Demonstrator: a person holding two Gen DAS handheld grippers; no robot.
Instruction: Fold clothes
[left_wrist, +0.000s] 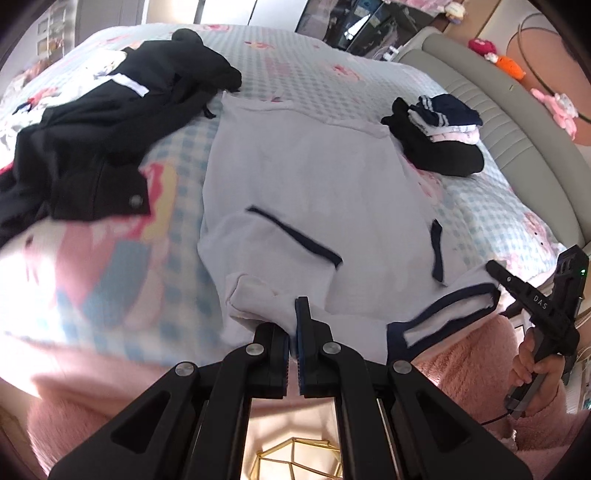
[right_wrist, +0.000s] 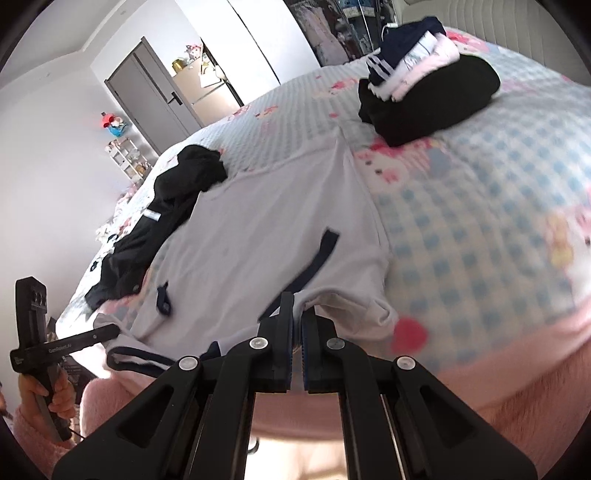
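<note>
Pale lilac navy-trimmed cotton top is lying flat on the checked bed. Left hand-held gripper & right hand-held gripper are both pinching its near corners, jaws nearly closed. Risk: thin fabric slipping out w/ uneven pulling, skewing fold.

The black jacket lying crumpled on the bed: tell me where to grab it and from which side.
Take the black jacket by its near hem corner, beside the snap button, coming from the bed's near edge. That corner lies flat and free on the bedspread, clear of the white garment; the far part is bunched.
</note>
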